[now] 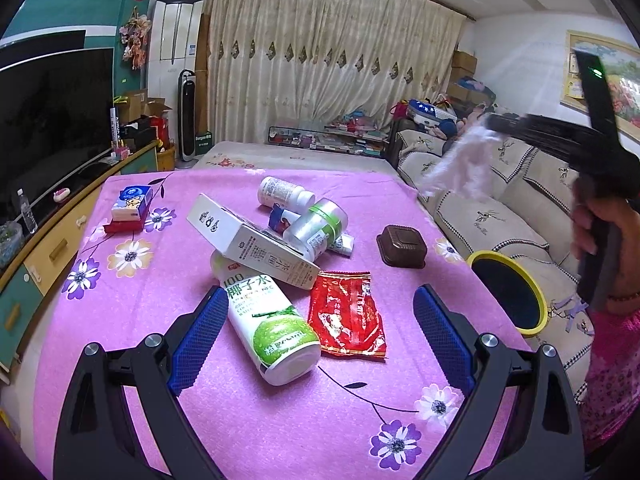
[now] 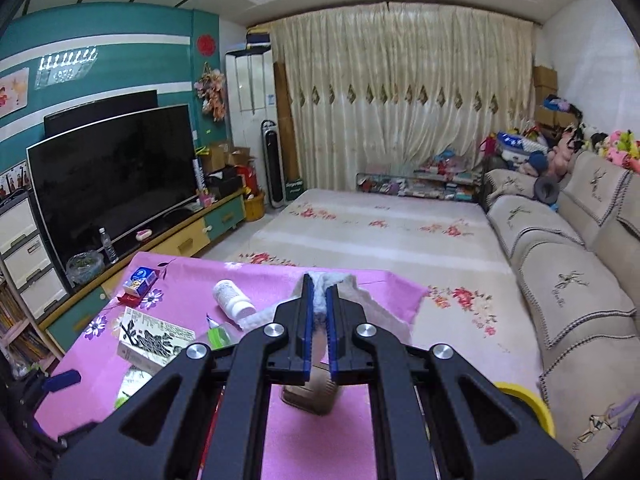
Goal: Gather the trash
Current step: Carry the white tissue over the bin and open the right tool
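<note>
My right gripper (image 2: 320, 282) is shut on a crumpled white tissue (image 2: 340, 279), held up in the air above the pink table. In the left wrist view that tissue (image 1: 460, 164) dangles from the right gripper (image 1: 494, 122) at the upper right, over the sofa side. My left gripper (image 1: 320, 312) stands open low over the table, its blue pads either side of a white coconut water bottle (image 1: 268, 320) and a red foil wrapper (image 1: 348, 316). A yellow-rimmed bin (image 1: 508, 292) sits by the table's right edge.
On the flowered pink tablecloth (image 1: 160, 288) lie a white carton (image 1: 248, 236), a white pill bottle (image 1: 284, 194), a clear green-banded jar (image 1: 320, 224), a brown plastic tray (image 1: 402, 246) and a blue tissue pack (image 1: 132, 202). A sofa (image 1: 500, 216) runs along the right.
</note>
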A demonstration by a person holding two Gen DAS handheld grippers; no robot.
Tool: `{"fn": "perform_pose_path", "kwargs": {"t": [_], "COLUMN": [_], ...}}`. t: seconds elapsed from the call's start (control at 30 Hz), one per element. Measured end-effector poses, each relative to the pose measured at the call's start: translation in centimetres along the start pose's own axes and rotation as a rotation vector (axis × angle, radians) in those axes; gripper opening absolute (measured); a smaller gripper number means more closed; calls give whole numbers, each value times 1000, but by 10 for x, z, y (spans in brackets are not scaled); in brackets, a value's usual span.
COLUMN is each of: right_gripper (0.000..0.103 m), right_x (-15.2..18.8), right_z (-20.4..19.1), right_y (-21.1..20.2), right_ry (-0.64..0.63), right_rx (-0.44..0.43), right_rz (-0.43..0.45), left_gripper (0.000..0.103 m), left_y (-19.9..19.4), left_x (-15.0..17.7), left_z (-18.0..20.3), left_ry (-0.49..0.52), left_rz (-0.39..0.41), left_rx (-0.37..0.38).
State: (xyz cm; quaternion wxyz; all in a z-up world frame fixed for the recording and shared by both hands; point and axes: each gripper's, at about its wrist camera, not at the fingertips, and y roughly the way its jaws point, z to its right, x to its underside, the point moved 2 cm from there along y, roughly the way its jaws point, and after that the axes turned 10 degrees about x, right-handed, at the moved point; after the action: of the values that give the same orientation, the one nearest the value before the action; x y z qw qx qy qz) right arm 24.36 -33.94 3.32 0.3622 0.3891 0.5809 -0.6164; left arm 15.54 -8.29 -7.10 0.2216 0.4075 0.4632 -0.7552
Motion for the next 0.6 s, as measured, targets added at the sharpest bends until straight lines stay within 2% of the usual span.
{"fn": "perform_pose_path", "kwargs": {"t": [0.2,0.33,0.6], "right_gripper": [6,6,6], "right_x": [22,44,95], "right_z": [41,78,140], "right_y": [-30,-39,-22], "right_ry": [30,73,148], "right_rx": [81,144,238], "right_rz": [-1,-34,-153], "left_gripper": [92,92,92], "left_y": [-2,-2,0], "left_x": [0,0,0], "left_z": [14,28,49], "left_ry": [24,50,69], "left_rz": [-3,-10,-20], "left_rx": [7,14,32]}}
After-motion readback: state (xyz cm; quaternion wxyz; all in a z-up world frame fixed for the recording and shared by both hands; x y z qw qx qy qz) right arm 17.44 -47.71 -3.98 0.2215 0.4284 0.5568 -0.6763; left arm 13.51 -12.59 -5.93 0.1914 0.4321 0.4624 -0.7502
